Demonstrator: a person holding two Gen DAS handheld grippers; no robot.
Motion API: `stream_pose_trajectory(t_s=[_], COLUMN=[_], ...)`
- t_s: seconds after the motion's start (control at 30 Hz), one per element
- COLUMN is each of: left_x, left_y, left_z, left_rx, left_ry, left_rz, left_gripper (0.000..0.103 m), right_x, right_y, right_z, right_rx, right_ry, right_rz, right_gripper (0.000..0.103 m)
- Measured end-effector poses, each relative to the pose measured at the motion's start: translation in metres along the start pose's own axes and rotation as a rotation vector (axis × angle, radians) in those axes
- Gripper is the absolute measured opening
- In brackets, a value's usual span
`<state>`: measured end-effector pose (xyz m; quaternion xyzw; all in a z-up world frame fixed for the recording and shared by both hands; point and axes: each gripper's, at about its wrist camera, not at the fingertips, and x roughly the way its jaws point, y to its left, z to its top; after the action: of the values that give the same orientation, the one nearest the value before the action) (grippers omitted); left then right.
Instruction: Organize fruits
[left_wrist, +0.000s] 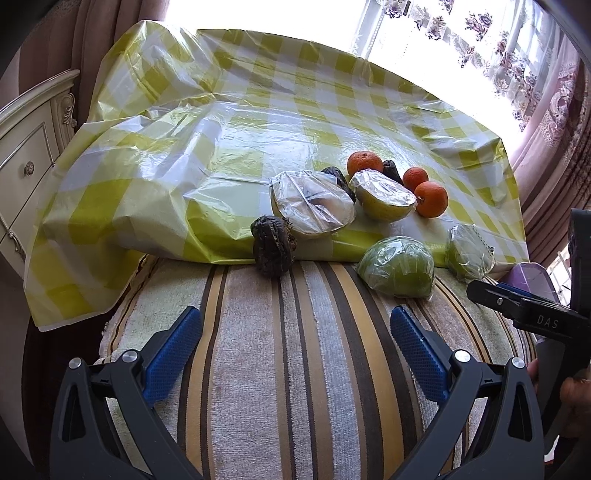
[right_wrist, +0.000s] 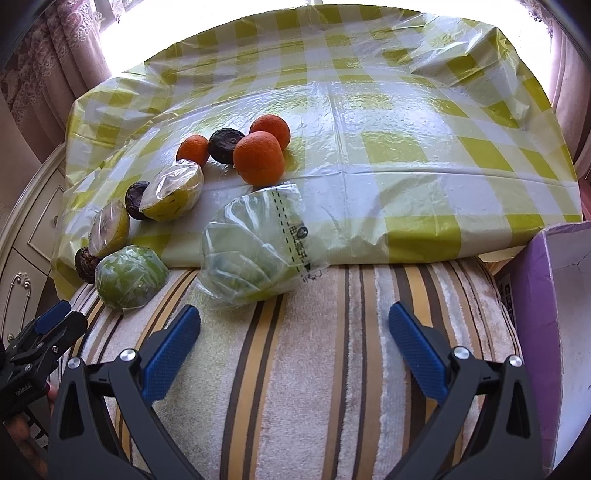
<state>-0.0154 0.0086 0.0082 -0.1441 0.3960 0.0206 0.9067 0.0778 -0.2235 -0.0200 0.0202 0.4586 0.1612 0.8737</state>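
- left gripper (left_wrist: 295, 332), black with blue ribbed pads: jaws spread wide, nothing between them, hovering over the brown-and-cream striped terry towel (left_wrist: 288, 369).
- right gripper (right_wrist: 295, 332), same build: jaws spread wide as well, holding nothing, over the same striped towel (right_wrist: 314, 369).
- each gripper shows at the edge of the other's view.
- crinkled yellow-and-white checked plastic sheet (left_wrist: 258, 122) covers the far part of the surface; its near edge overlaps the towel.
- three round orange tangerines (right_wrist: 260, 158) sit clustered on the sheet, one dark wrinkled round fruit (right_wrist: 225, 145) among them.
- two halved yellow-green fruits wrapped in clear film (left_wrist: 312, 206) lie on the sheet, just beside each other, another dark wrinkled fruit (left_wrist: 334, 175) behind, between them.
- a third dark shrivelled fruit (left_wrist: 272, 245) rests at the sheet's near edge, partly on the towel, touching the nearer film-wrapped half.
- green rounded fruit piece in cling film (left_wrist: 397, 266) lies on the towel by the sheet's edge, ahead and to the right of the left gripper.
- pale green fruit piece in a clear printed plastic bag (right_wrist: 255, 243) straddles the sheet's edge and the towel, just ahead of the right gripper's left finger.
- purple cardboard box with white interior (right_wrist: 554, 314) stands at the right edge of the towel.
- cream carved dresser (left_wrist: 26, 155) at left; pink curtains (left_wrist: 546, 122) by the bright window.
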Motion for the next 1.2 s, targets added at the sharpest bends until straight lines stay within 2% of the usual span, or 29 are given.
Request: stream_pose_trajectory(t_s=[0.1, 0.17, 0.2, 0.33, 0.4, 0.47, 0.7, 0.87, 0.93, 1.0, 1.03, 1.1, 1.2], left_x=[-0.005, -0.007, -0.008, -0.002, 0.004, 0.012, 0.027, 0.034, 0.033, 0.031, 0.030, 0.026, 0.020], left_y=[0.002, 0.003, 0.003, 0.010, 0.012, 0.016, 0.020, 0.023, 0.021, 0.020, 0.020, 0.022, 0.023], left_z=[0.002, 0.006, 0.009, 0.021, 0.025, 0.026, 0.036, 0.038, 0.037, 0.036, 0.035, 0.033, 0.029], left_rx=[-0.011, -0.017, -0.016, -0.048, -0.061, -0.082, -0.109, -0.115, -0.107, -0.105, -0.106, -0.112, -0.120], left_ry=[-0.023, -0.036, -0.043, -0.035, -0.019, 0.008, 0.049, 0.069, 0.065, 0.058, 0.053, 0.044, 0.026], left_rz=[-0.005, -0.004, -0.007, -0.013, -0.009, -0.013, 0.007, 0.000, 0.010, 0.014, 0.014, 0.011, 0.010], left_gripper=[0.096, 0.088, 0.081, 0.066, 0.065, 0.058, 0.048, 0.029, 0.028, 0.028, 0.027, 0.027, 0.027], right_x=[-0.003, -0.005, -0.006, -0.007, -0.010, -0.011, -0.006, 0.005, 0.009, 0.011, 0.011, 0.010, 0.008], right_y=[0.001, 0.006, 0.006, -0.002, -0.006, -0.005, 0.022, 0.035, 0.037, 0.037, 0.036, 0.038, 0.038], right_z=[-0.002, 0.000, 0.001, 0.006, 0.011, 0.015, 0.030, 0.038, 0.039, 0.038, 0.037, 0.035, 0.032], right_rx=[-0.031, -0.093, -0.106, -0.074, -0.060, -0.068, -0.186, -0.237, -0.241, -0.243, -0.242, -0.246, -0.250], right_ry=[-0.005, 0.002, -0.001, -0.017, -0.041, -0.057, -0.092, -0.079, -0.070, -0.059, -0.058, -0.063, -0.072], right_rz=[0.017, 0.008, 0.009, -0.005, -0.018, -0.015, -0.085, -0.103, -0.097, -0.084, -0.068, -0.046, -0.052], right_gripper=[0.102, 0.102, 0.102, 0.102, 0.102, 0.102, 0.102, 0.101, 0.096, 0.076, 0.074, 0.063, 0.060])
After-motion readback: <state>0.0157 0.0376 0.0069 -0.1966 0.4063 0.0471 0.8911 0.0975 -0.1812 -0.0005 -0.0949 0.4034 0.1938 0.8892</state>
